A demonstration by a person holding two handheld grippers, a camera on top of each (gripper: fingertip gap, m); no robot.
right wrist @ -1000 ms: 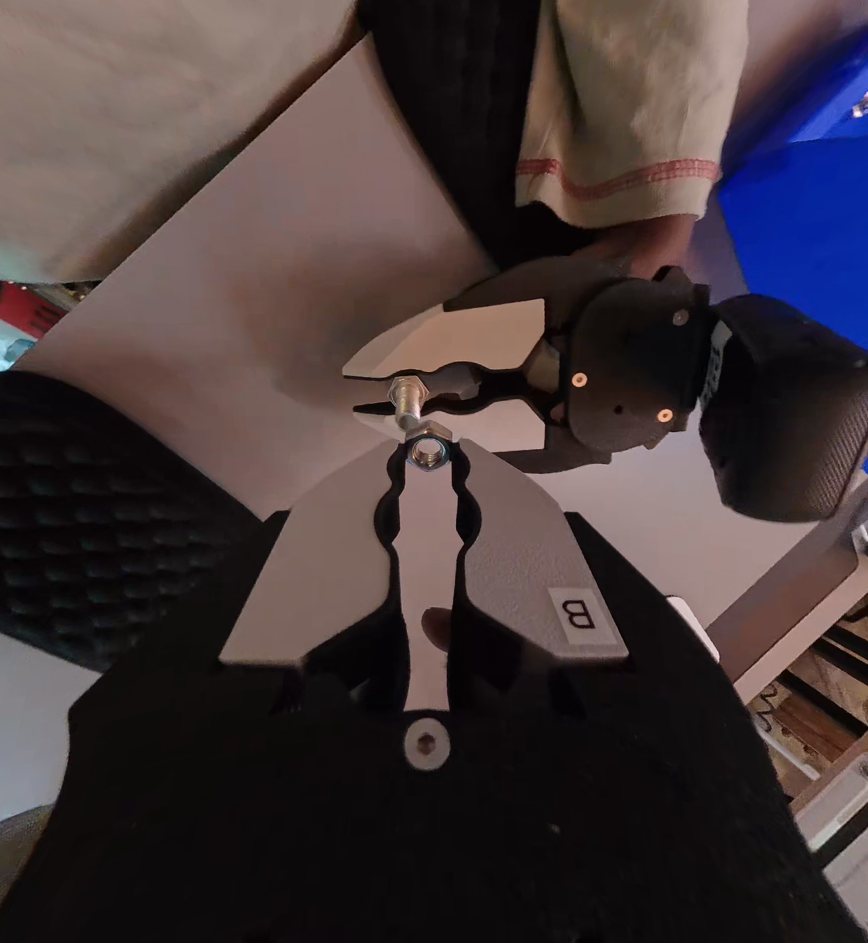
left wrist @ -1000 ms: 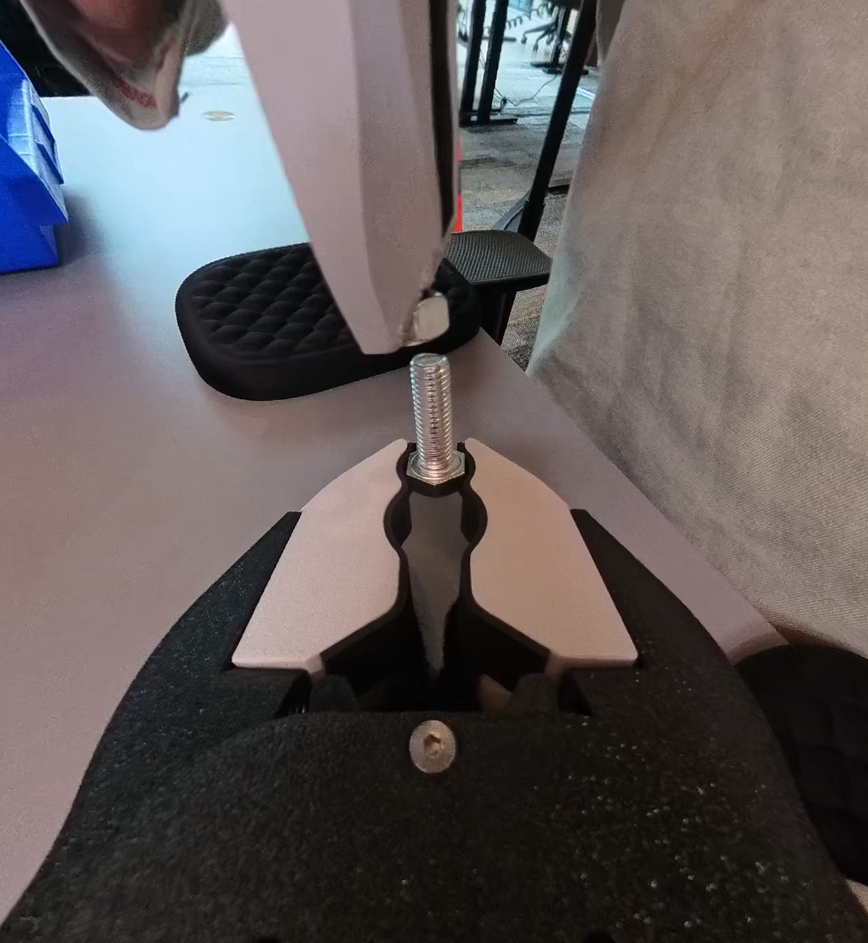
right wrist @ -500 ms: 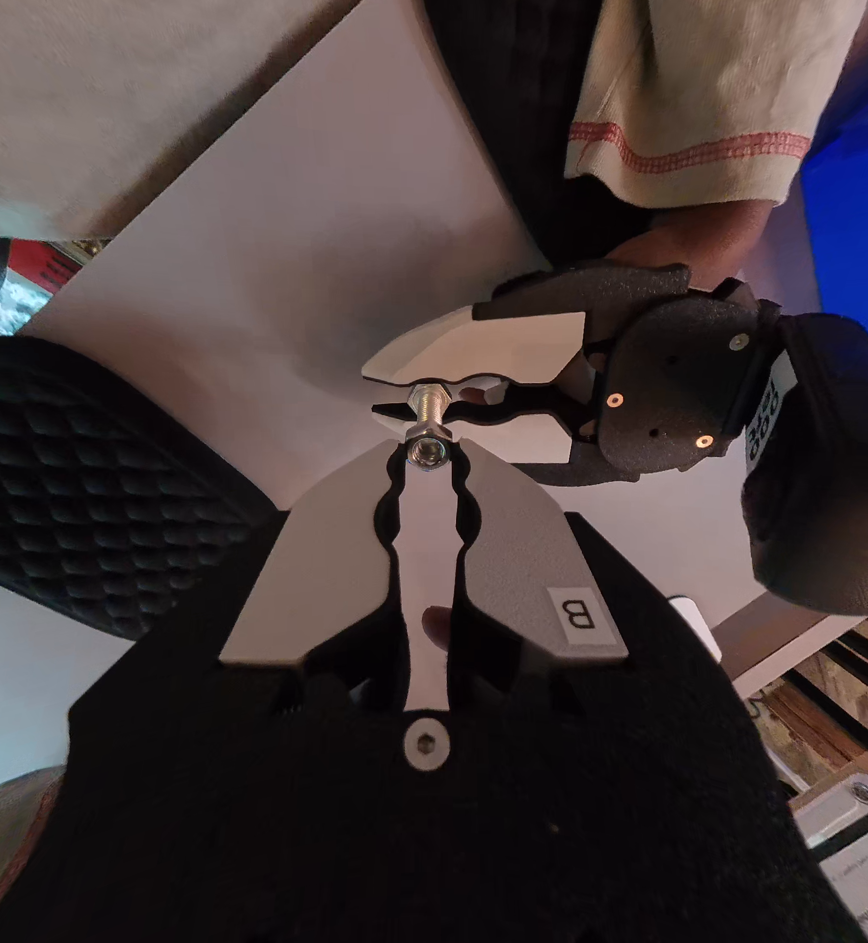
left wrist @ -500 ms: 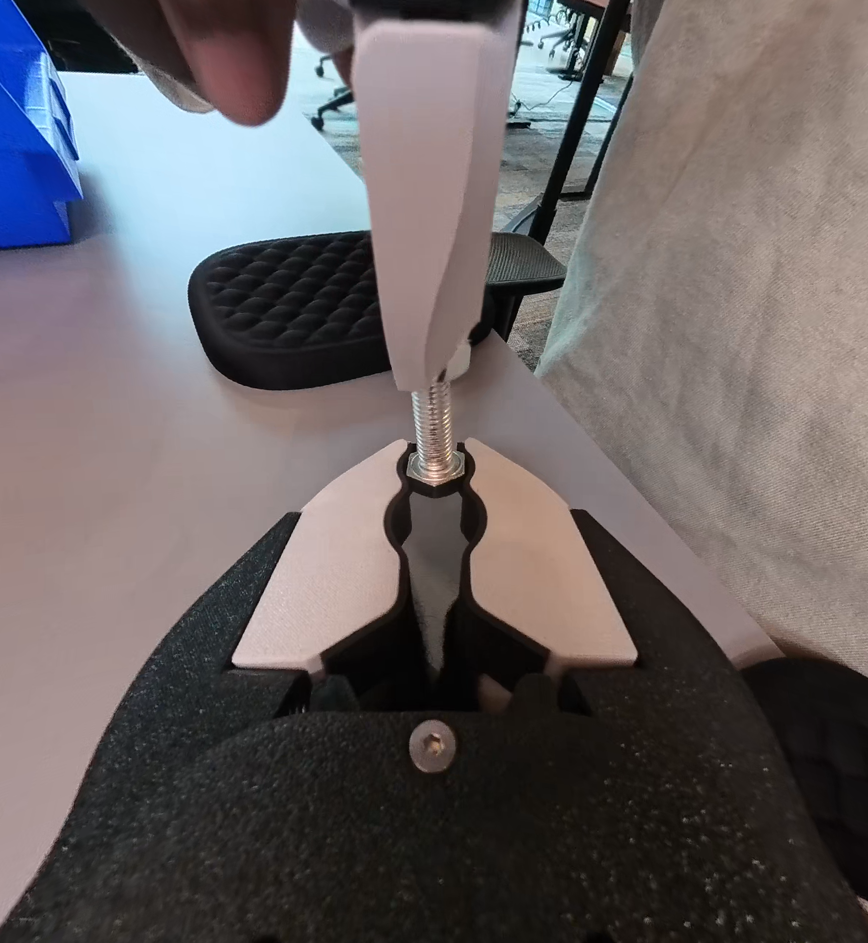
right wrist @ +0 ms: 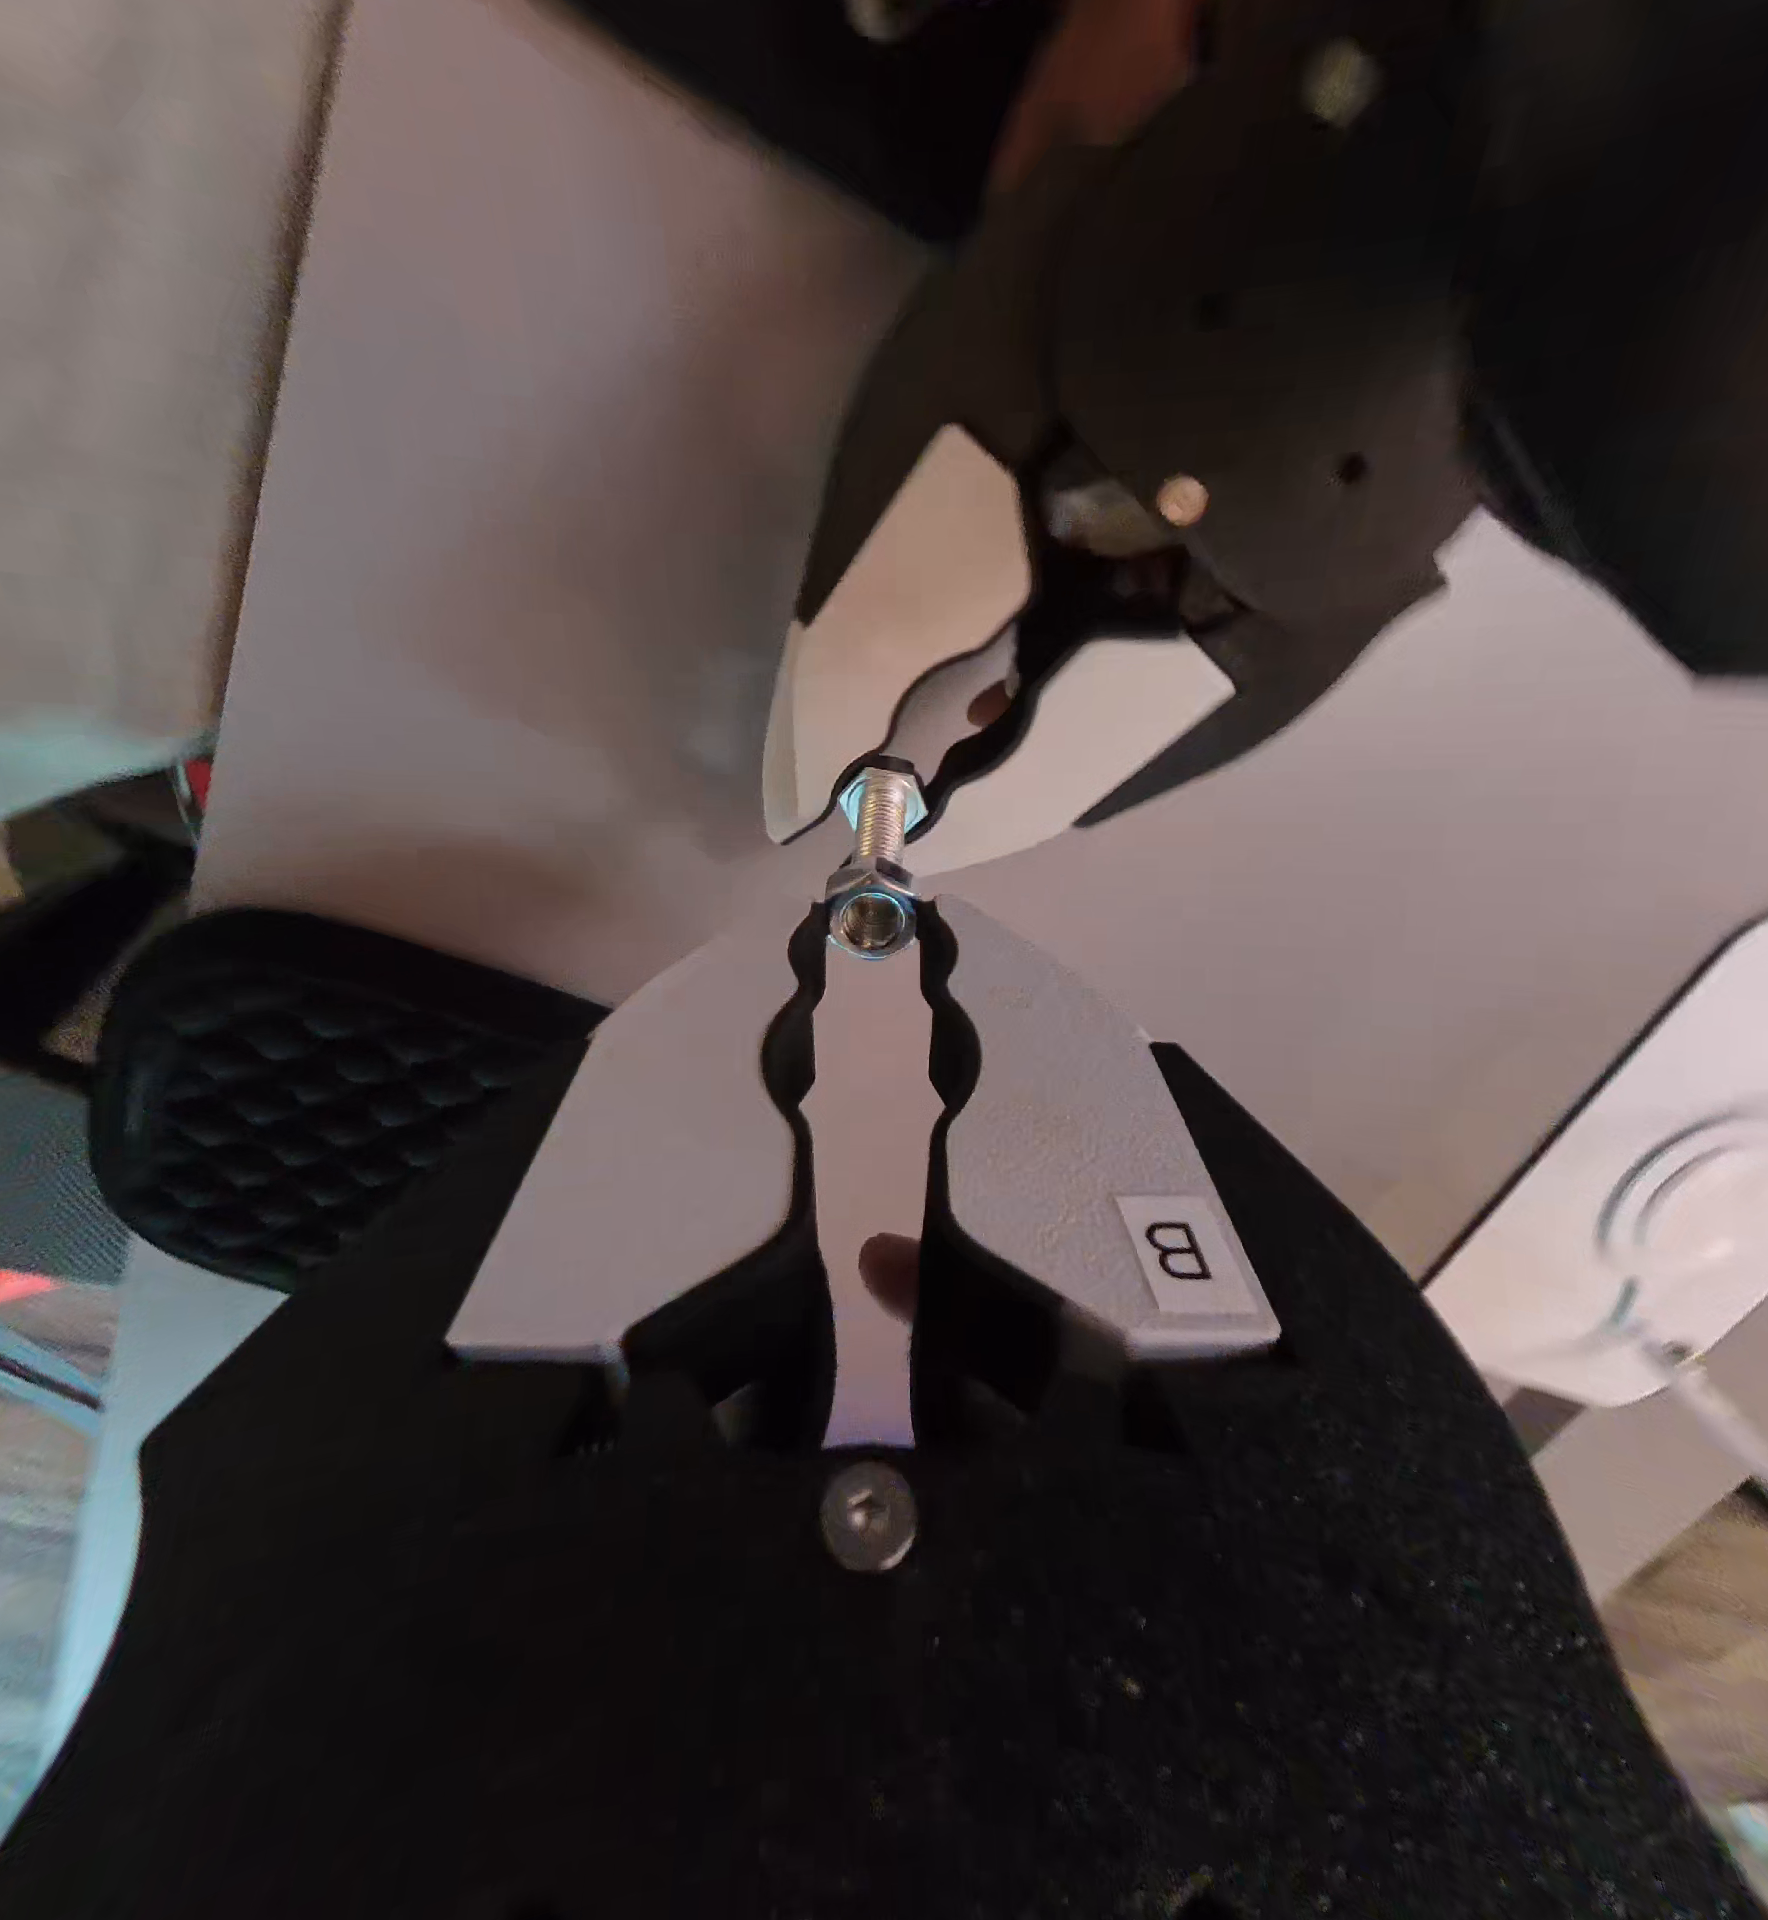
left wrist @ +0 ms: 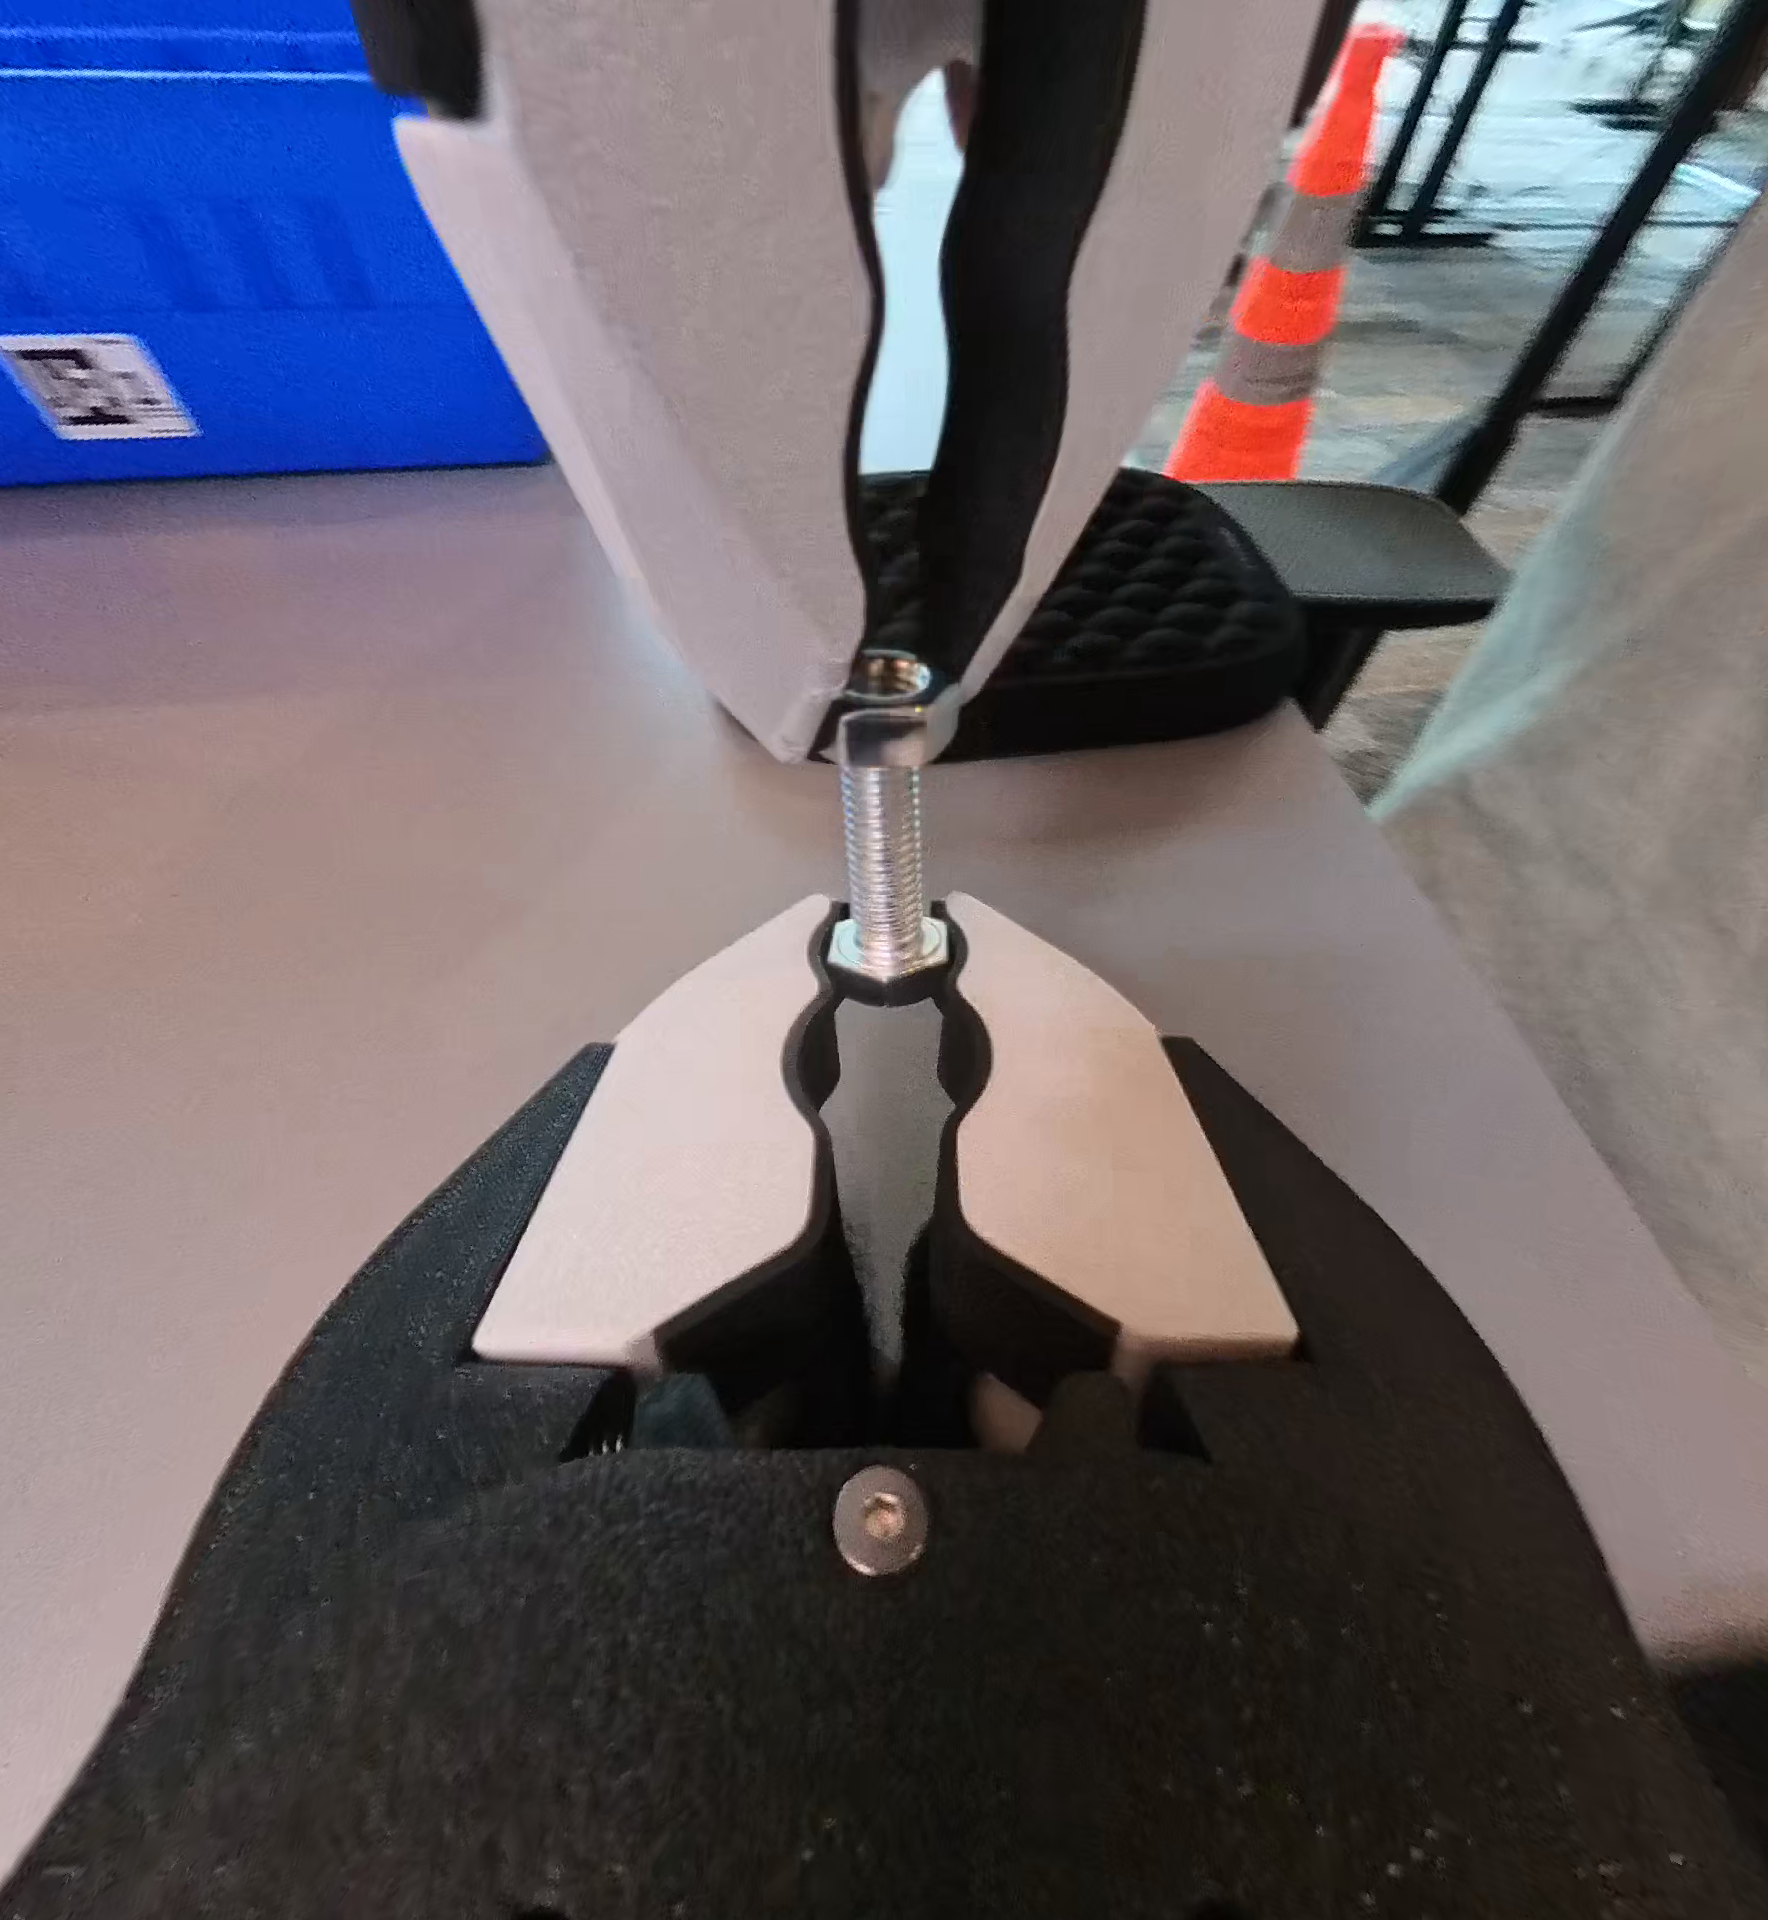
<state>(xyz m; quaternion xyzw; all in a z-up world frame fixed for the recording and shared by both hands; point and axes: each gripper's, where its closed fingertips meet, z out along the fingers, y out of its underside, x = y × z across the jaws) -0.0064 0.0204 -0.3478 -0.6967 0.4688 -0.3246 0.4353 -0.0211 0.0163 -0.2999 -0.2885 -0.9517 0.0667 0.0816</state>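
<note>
I've got the left hand-held gripper [left wrist: 885, 940] clamped on the hex head of a silver bolt [left wrist: 882, 852], both pads squeezing the flats, so the threaded shank stands straight up and away from my fingers. That seems the point of holding it by the head: the whole thread is left free and the bolt can't spin.

Coming down from above, the right hand-held gripper [left wrist: 890, 698] is pinched shut on a silver nut [left wrist: 890, 694], its two white fingertips [left wrist: 755, 582] closing in on the nut's sides. The nut sits right at the tip of the bolt, touching it, hole in line with the shank.

Switching to the right wrist view, I look straight through the nut [right wrist: 869, 920] held at the very front of my own jaws, bore open toward the camera, and beyond it the bolt [right wrist: 878, 821] runs back to the left hand-held gripper [right wrist: 880, 795], which grips it at the far end. The two tools meet nose to nose, the parts sharing one line. How far the nut has caught the thread, I can't tell from here.

All of this hangs above the pale grey surface [left wrist: 288, 831], not resting on it. Behind, a black quilted pad [left wrist: 1150, 634] lies on the surface, a blue bin [left wrist: 184, 260] stands to the left, an orange cone [left wrist: 1275, 312] sits out on the floor, and a person's light shirt [left wrist: 1638, 727] fills the right edge.
</note>
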